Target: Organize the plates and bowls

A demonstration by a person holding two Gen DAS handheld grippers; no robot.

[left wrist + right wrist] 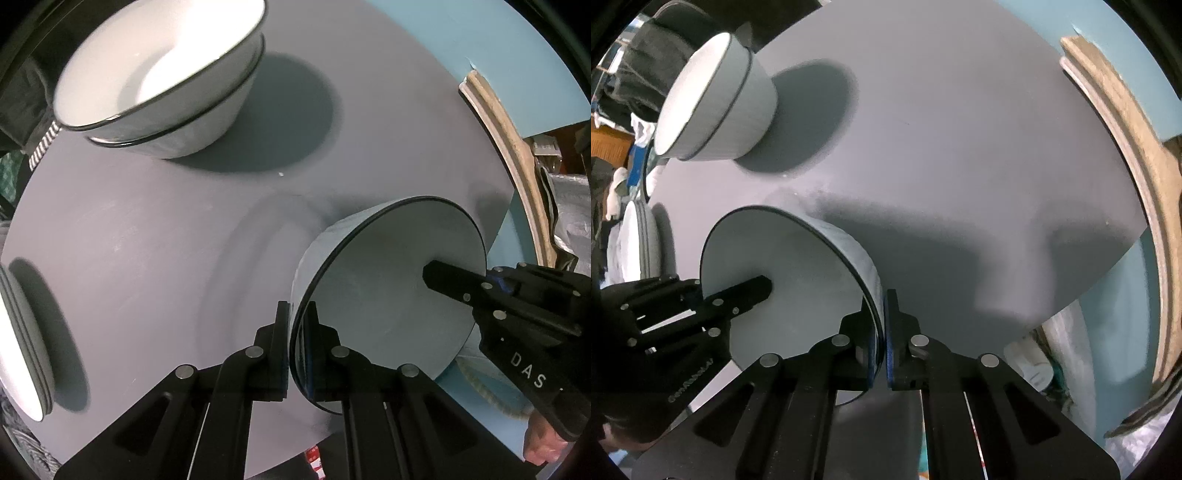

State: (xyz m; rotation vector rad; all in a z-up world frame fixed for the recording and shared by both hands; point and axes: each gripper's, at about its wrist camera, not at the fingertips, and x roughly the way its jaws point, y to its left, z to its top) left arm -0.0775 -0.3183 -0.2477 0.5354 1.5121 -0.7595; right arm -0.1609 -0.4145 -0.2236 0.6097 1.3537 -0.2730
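A white bowl with a thin dark rim [384,291] [798,266] stands on the grey table mat [147,240], held at opposite sides of its rim. My left gripper [297,314] is shut on the near rim, one finger inside and one outside. My right gripper [882,306] is shut on the other side of the rim in the same way. In each wrist view the other gripper's inner finger [447,277] [750,290] reaches into the bowl. A stack of two matching bowls [159,74] [713,99] stands at the far left.
A stack of white plates [18,350] [639,243] sits at the left edge of the mat. Beyond the mat on the right is a blue surface [1071,40] with a wooden frame edge [506,147] [1126,147]. Clothes and clutter lie off the left side.
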